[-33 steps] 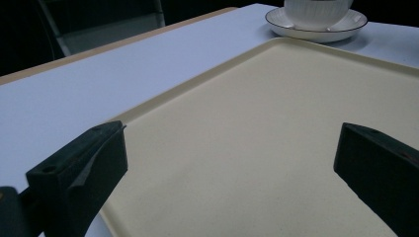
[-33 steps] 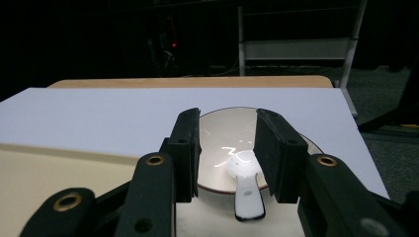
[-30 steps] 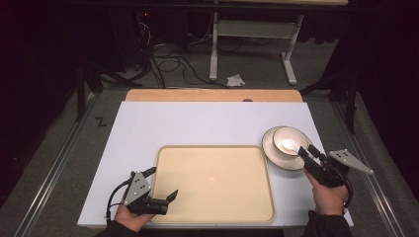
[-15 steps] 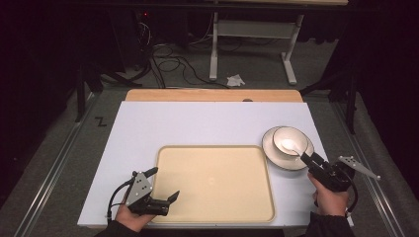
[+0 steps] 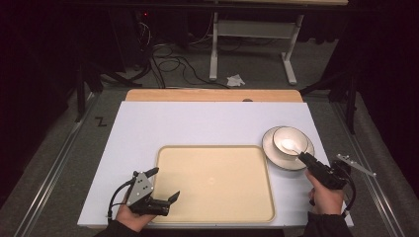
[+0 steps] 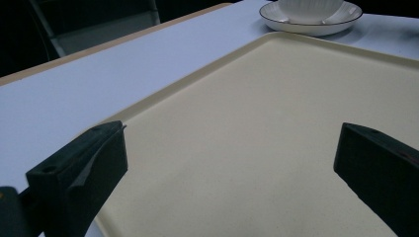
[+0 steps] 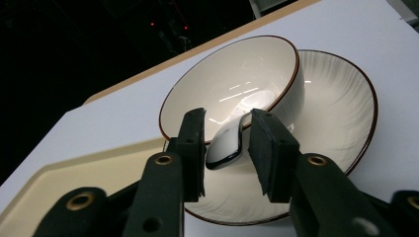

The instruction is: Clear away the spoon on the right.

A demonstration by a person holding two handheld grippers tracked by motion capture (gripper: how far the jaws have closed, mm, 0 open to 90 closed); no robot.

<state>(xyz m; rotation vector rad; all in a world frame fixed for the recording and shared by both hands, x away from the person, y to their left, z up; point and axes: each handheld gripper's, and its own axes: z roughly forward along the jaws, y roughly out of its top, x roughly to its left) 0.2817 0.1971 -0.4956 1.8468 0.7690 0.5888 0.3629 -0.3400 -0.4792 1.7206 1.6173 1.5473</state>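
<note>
Straddling the spoon handle [image 7: 226,143] in the bowl [image 7: 232,84], right tongs [image 7: 225,148] stand part-open; left tongs [image 6: 227,163] gape empty.

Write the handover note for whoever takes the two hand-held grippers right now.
Right hand-held gripper: jaws around the handle of the white spoon that leans out of the bowl; small gaps show on both sides, so I cannot tell if it is clamped.
Left hand-held gripper: open, holding nothing, over the near left corner of the beige tray.
Bowl sits on the saucer, on the table just right of the tray.
Done: the spoon handle is lined up between the jaws.
Left: probably close on the spoon and lift it out; nothing is on the tray yet.
</note>
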